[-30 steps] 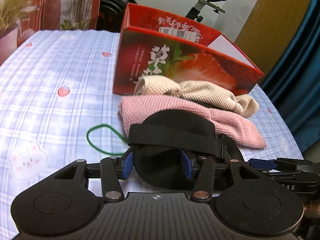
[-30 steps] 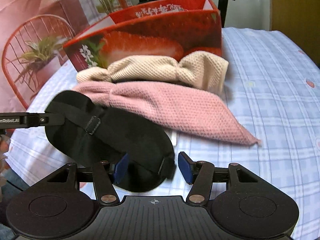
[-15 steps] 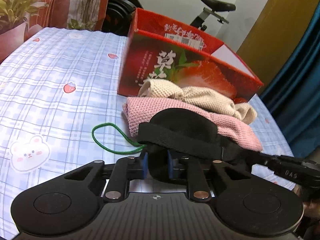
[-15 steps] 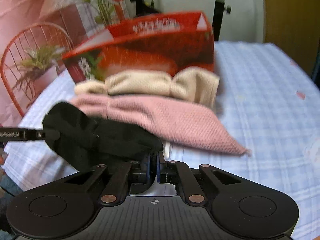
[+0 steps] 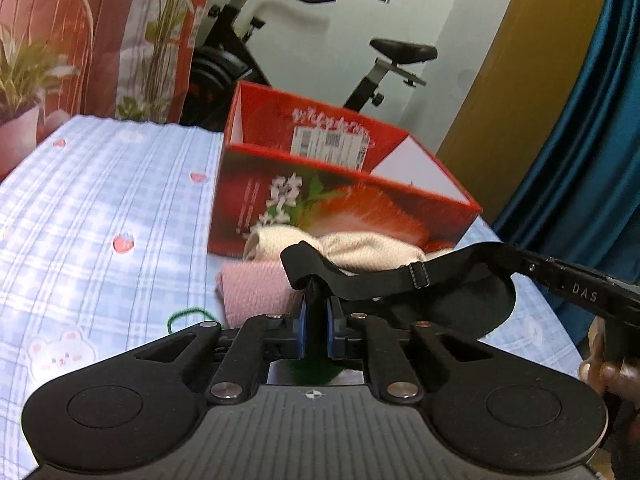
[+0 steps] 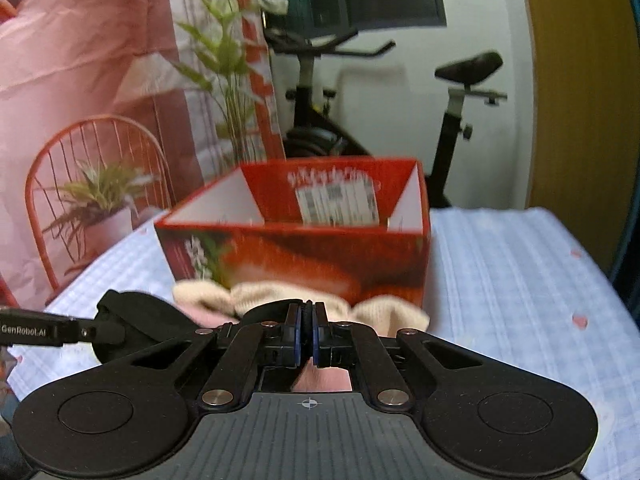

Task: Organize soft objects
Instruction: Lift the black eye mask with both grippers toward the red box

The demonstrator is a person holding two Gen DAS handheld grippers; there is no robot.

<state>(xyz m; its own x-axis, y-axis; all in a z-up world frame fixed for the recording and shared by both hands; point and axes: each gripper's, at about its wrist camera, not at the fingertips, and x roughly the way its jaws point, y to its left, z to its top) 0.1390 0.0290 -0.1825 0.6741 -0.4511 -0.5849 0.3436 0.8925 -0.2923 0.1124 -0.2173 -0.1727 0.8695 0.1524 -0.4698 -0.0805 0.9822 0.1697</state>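
A black eye mask [image 5: 472,304] hangs stretched between both grippers, its strap [image 5: 380,280] taut, above the pink cloth [image 5: 256,292] and beige cloth [image 5: 360,248]. My left gripper [image 5: 316,304] is closing its jaws the last bit, with the pads pressing on the mask's left end. The right gripper's finger [image 5: 560,276] holds the other end. In the right wrist view my right gripper [image 6: 307,316] is shut on the mask [image 6: 136,320]; the left gripper's finger [image 6: 36,330] comes in from the left. Behind the cloths stands the open red strawberry box [image 5: 340,200], also seen as the red box [image 6: 300,256].
The table wears a blue plaid cloth [image 5: 100,208] with strawberry prints. A green cord [image 5: 188,314] lies left of the pink cloth. An exercise bike [image 5: 380,72] stands behind the table and a blue curtain [image 5: 580,140] hangs at the right. A person's hand [image 5: 608,372] shows at lower right.
Both grippers went from open around the mask to shut on it. They rose, lifting the mask off the pink cloth and pulling it out between them.
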